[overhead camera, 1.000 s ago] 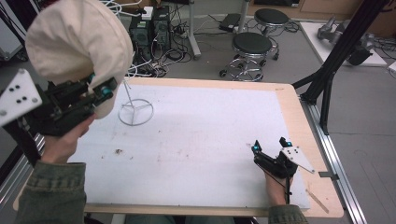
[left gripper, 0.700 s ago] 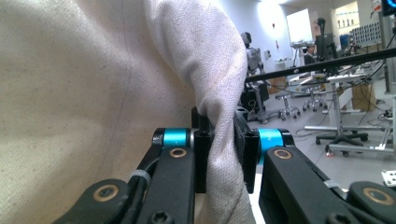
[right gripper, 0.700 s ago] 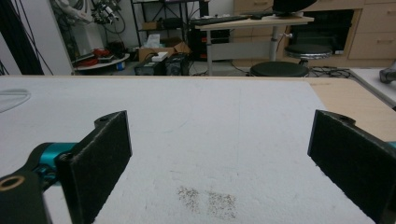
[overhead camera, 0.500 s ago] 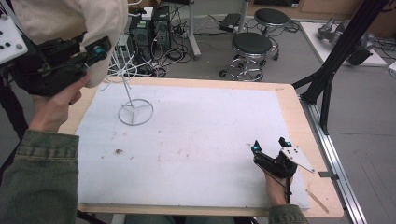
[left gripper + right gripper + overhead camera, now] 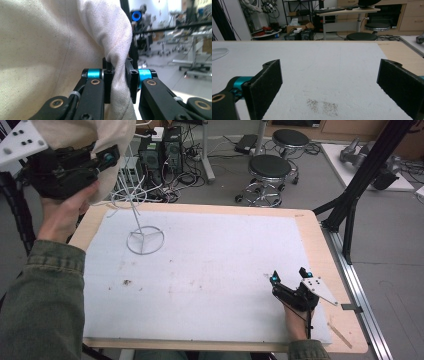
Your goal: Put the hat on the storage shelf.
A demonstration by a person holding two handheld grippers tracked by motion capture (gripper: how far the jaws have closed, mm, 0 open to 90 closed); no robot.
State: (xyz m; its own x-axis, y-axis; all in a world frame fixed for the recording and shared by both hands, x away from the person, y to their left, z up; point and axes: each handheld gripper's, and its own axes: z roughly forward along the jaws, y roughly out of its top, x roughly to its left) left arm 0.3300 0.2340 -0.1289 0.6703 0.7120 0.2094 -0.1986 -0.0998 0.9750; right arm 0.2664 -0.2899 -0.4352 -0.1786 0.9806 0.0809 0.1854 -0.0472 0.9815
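Since the earlier frame, I am lifting the cream cloth hat (image 5: 95,140) up and away to the far left, so that it is now hanging clear above the white wire stand (image 5: 141,222) rather than sitting over it. My left gripper (image 5: 120,82) is clamping a fold of the hat's fabric, with the pads pressed tight on the pinched cloth in the left gripper view. My right gripper (image 5: 291,279) is resting low on the white mat (image 5: 220,265) at the near right, with its jaws standing wide apart and nothing between them. The stand is standing upright at the far left of the mat, its ring base flat on the surface, well apart from the right gripper. Risk one, as I am judging it: the pinch is holding only a thin fold, so the cloth could be slipping out under its own weight if I swing quickly. Risk two: the loose brim is hanging near the stand's upper wires, and a snag there could be tipping the light stand over. Risk three: no second hold is supporting the hat, so any slip is dropping it.
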